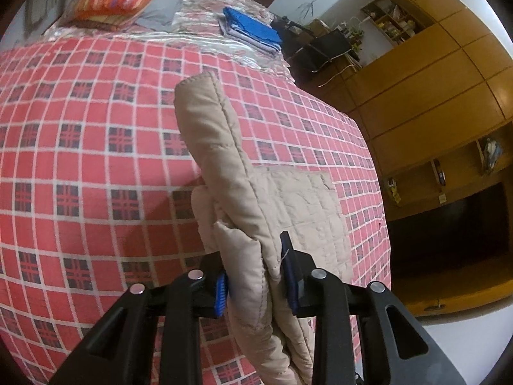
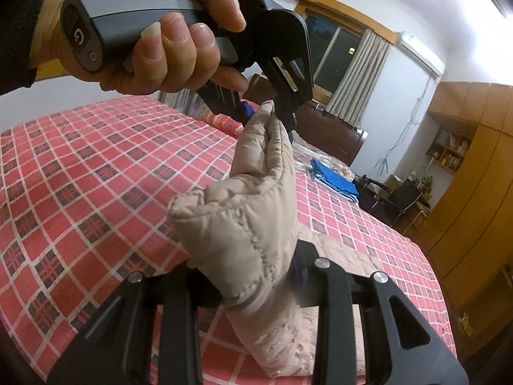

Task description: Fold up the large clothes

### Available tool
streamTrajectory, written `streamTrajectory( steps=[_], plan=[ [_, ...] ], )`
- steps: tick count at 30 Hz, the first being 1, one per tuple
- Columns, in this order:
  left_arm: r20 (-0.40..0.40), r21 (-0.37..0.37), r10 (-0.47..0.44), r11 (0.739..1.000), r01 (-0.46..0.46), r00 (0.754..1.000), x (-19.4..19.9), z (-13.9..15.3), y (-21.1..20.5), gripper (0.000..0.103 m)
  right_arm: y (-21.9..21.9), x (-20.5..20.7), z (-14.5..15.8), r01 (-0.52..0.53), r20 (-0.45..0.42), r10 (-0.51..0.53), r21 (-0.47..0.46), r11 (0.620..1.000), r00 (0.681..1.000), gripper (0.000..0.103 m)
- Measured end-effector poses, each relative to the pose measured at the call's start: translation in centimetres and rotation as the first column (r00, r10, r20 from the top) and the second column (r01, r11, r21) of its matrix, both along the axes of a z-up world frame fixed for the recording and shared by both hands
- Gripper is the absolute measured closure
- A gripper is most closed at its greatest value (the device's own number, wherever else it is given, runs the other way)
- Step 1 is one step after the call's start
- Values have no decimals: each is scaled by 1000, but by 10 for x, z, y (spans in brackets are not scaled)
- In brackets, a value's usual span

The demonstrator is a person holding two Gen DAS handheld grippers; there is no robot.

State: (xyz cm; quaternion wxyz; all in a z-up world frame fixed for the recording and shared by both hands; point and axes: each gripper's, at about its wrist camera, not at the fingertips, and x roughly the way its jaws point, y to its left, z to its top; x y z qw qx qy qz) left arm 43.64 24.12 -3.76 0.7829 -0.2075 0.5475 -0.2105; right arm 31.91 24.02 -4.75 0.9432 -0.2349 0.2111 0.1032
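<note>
My left gripper [image 1: 256,276] is clamped tight on a thick fold of the beige quilted padded garment [image 1: 224,160], blue pads [image 1: 221,292] pressing both sides. My right gripper [image 2: 256,276] pinches another bunch of the same fabric, lifted above the red checked bedspread [image 2: 96,176]. The rest of the garment lies flat on the bed. My left hand [image 2: 154,32] squeezes the grey handle [image 2: 105,22]. A folded blue cloth [image 1: 253,29] sits farther up the bed.

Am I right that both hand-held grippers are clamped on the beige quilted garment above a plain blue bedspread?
Not quite: the bedspread is red checked, not plain blue, as the left wrist view shows. Both the left hand-held gripper and right hand-held gripper are clamped on the beige quilted garment.
</note>
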Motion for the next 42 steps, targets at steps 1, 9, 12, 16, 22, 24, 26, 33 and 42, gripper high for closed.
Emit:
streamTrajectory(
  steps=[1,9,12,16,22,24,26,33,42],
  plan=[
    [4,4,-2,1000,2,1000,0,3,-4,75,-2,0,1,3,3,-3,5,1000,1000,73],
    [19,41,-24,999,23,1000,3,19,-39,75,-26,-3,10,32,18,-34,53,998,999,73],
    [27,55,-37,998,36,999,3,27,-54,75,-38,-4,14,46,24,-48,76,996,999,73],
    [33,75,-50,996,48,998,2,35,-74,75,-51,-5,18,62,28,-65,104,993,997,73],
    [43,104,-68,993,63,997,2,43,-98,75,-69,-7,22,81,33,-86,130,988,996,73],
    [43,112,-73,991,68,996,3,44,-107,75,-75,-8,22,87,32,-93,136,987,995,73],
    [44,119,-77,990,71,996,4,45,-115,75,-83,-8,22,94,28,-99,148,985,995,73],
    [38,157,-94,984,87,995,6,45,-147,75,-104,-9,22,114,18,-120,184,976,993,74],
    [33,210,-124,971,115,992,8,46,-194,75,-138,-9,19,143,6,-149,238,961,989,74]
  ],
)
